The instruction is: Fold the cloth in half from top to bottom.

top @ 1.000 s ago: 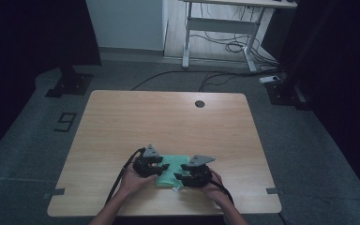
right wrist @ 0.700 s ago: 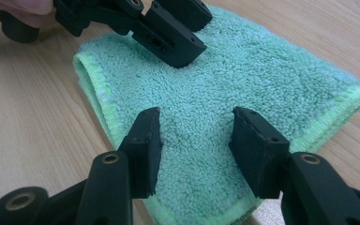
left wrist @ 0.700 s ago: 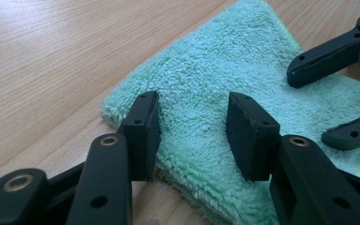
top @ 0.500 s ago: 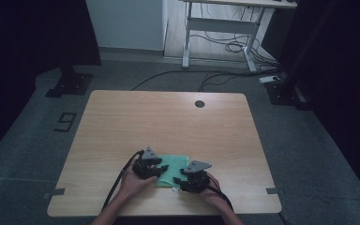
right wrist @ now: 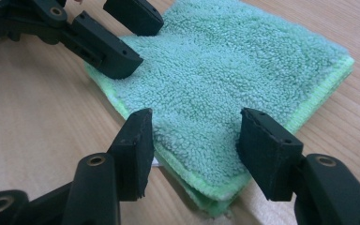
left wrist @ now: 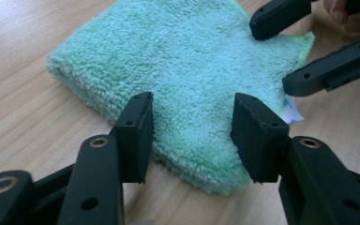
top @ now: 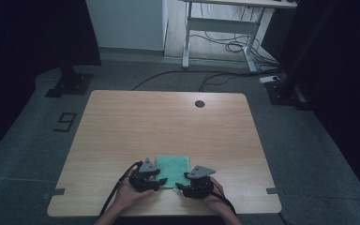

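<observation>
The cloth (left wrist: 183, 70) is green terry, thick and fuzzy with a looped, matt pile; a smoother stitched hem in brighter green runs along its edge, and it lies in folded layers. The desk (top: 168, 122) is pale wood-grain laminate, smooth with a faint sheen. The fingers (right wrist: 133, 145) are matt black plastic, slightly grainy, with brass-coloured metal fittings set into the arms behind them
</observation>
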Demonstrator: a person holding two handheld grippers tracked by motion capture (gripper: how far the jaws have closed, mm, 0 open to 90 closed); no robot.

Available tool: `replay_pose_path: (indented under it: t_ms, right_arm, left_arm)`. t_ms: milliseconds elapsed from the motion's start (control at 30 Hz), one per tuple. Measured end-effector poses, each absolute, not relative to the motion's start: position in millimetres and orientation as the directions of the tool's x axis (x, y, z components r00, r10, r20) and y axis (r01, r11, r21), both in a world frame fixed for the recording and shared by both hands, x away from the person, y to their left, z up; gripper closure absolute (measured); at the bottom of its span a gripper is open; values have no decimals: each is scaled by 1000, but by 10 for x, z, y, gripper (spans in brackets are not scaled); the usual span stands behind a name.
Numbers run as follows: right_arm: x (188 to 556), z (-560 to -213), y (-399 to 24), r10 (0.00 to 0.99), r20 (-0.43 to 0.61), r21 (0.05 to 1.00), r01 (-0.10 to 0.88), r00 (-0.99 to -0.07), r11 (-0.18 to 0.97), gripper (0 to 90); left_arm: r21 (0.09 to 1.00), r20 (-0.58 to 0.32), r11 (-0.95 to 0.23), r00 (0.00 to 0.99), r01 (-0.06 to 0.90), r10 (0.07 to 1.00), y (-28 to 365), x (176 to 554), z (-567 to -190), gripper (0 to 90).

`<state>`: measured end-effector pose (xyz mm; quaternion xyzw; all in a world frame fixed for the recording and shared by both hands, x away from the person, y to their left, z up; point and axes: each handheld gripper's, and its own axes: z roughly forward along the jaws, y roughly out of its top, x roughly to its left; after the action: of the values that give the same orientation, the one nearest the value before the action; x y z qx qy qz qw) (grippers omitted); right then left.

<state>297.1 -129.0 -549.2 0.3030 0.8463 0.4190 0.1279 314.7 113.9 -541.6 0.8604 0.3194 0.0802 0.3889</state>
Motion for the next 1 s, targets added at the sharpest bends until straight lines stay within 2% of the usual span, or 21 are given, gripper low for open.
replay_pose_path:
  t_ms: [167, 433, 600, 833, 1000]
  right_arm:
    - [3073, -5507, -1277, 633, 34, 787, 411, -774, 460, 454]
    - [3546, -5513, -1291, 694, 55, 795, 452, -718, 404, 473]
    - [3698, -5512, -1288, 706, 62, 799, 459, -705, 389, 472]
    - [3629, -5440, -1345, 698, 78, 839, 425, -712, 340, 463]
    - [3445, -5355, -1484, 694, 87, 866, 398, -715, 302, 456]
  left_arm:
    - [721, -102, -490, 774, 491, 625, 1106, 3278, -5421, 517]
    - [729, -104, -461, 746, 507, 657, 1048, 3690, -5430, 525]
    - [730, -109, -443, 729, 521, 676, 1042, 3899, -5414, 521]
    - [760, -103, -408, 714, 505, 692, 1117, 3849, -5266, 489]
    - [787, -94, -390, 717, 478, 691, 1235, 3597, -5113, 484]
